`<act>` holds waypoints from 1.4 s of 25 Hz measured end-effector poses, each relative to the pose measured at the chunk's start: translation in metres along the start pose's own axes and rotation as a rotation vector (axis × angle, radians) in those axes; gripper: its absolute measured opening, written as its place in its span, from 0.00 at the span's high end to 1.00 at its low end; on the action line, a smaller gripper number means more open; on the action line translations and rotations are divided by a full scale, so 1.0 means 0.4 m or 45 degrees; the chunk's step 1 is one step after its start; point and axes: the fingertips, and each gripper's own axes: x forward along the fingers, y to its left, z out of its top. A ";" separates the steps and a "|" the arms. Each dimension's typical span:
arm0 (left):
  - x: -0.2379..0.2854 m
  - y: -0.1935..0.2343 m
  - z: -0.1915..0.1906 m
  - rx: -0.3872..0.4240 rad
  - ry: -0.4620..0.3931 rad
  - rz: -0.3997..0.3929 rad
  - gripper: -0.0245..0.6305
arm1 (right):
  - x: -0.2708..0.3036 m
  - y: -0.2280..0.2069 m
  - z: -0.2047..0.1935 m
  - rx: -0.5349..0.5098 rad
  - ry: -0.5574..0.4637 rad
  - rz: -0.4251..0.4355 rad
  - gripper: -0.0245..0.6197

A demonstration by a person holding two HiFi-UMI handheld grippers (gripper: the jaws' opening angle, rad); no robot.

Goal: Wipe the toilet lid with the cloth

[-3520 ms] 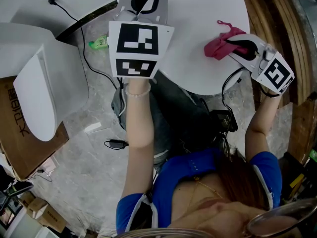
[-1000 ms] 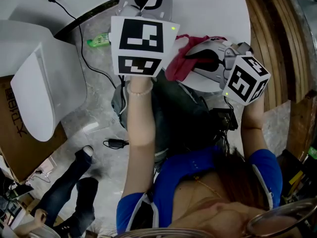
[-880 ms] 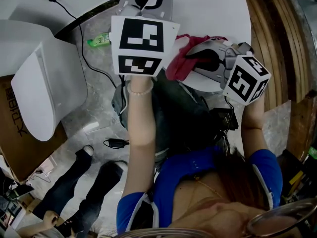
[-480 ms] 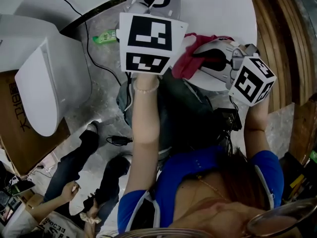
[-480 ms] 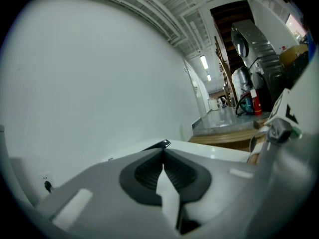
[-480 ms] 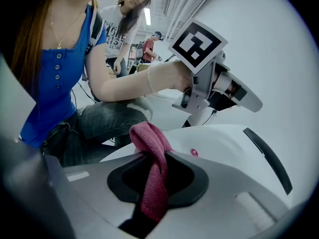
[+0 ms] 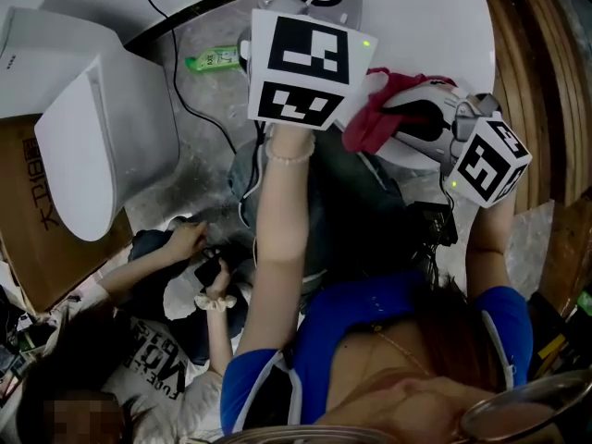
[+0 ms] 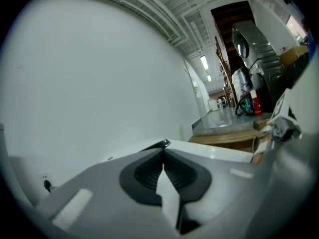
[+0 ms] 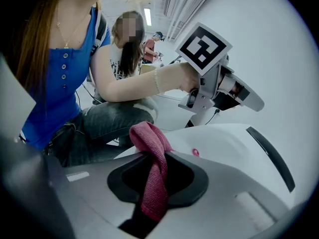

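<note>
Floor: I see a grey marbled floor (image 7: pixel 176 188) around a round white table (image 7: pixel 425 26), which I use as my landmark.
Toilet lid: the white toilet lid (image 7: pixel 88 151) stands well to the left of the table, with nothing touching it.
Left gripper: my left gripper (image 8: pixel 163 147) is held over the table's left edge. Its jaws are pressed together with nothing between them, and its marker cube (image 7: pixel 301 67) faces up at me.
Right gripper: my right gripper (image 9: pixel 158 158) is at the table's near edge, jaws clenched on the cloth.
Cloth: the dark pink cloth (image 9: pixel 151 138) is pinched between those jaws, with a bunched fold sticking out past the tips. It is at the table's near edge, well apart from the toilet lid.
Bottle: a green bottle (image 7: pixel 215 60) lies on the floor just left of the table.
Cable: a black cable (image 7: pixel 190 109) runs across the floor left of the table.
Box: a cardboard box (image 7: pixel 23 229) sits far left of the table, beyond the toilet lid.
Other person: a second person (image 7: pixel 139 359) crouches on the floor below and left of the table.
</note>
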 end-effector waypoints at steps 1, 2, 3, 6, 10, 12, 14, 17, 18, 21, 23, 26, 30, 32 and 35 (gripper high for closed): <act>-0.001 -0.002 0.001 0.001 -0.001 -0.004 0.96 | -0.001 0.004 0.002 0.001 0.000 0.000 0.85; -0.003 -0.005 0.003 0.003 -0.002 -0.007 0.96 | -0.002 0.007 0.003 0.001 0.000 0.002 0.85; -0.003 -0.008 0.005 0.005 -0.003 -0.009 0.96 | -0.004 0.010 0.004 0.001 -0.001 0.005 0.85; 0.004 -0.017 0.004 0.005 0.003 -0.012 0.96 | -0.011 0.016 0.000 0.001 -0.006 0.018 0.85; 0.013 -0.017 -0.001 0.006 0.005 -0.014 0.96 | -0.015 0.029 -0.008 0.005 -0.006 0.026 0.85; 0.014 -0.023 -0.002 0.005 0.004 -0.019 0.96 | -0.019 0.042 -0.012 0.009 -0.006 0.033 0.85; 0.016 -0.029 -0.001 0.006 0.002 -0.025 0.96 | -0.025 0.051 -0.017 0.013 -0.010 0.041 0.85; 0.020 -0.031 0.003 0.009 -0.001 -0.031 0.96 | -0.031 0.060 -0.022 0.029 -0.014 0.046 0.85; 0.020 -0.029 0.004 0.009 -0.001 -0.032 0.96 | -0.033 0.061 -0.022 0.032 -0.014 0.049 0.85; 0.023 -0.028 0.007 0.008 0.000 -0.035 0.96 | -0.041 0.065 -0.023 0.041 -0.008 0.058 0.85; 0.025 -0.032 0.009 0.011 0.002 -0.040 0.96 | -0.048 0.069 -0.025 0.045 -0.003 0.062 0.85; 0.025 -0.038 0.009 0.018 0.004 -0.042 0.96 | -0.056 0.081 -0.032 0.063 -0.009 0.064 0.85; 0.029 -0.035 0.001 0.017 0.008 -0.039 0.96 | -0.063 0.094 -0.045 0.087 -0.006 0.069 0.85; 0.032 -0.031 -0.004 0.016 0.011 -0.039 0.96 | -0.065 0.098 -0.051 0.100 -0.007 0.071 0.85; 0.034 -0.029 -0.006 0.015 0.013 -0.041 0.96 | -0.072 0.105 -0.057 0.113 -0.005 0.071 0.85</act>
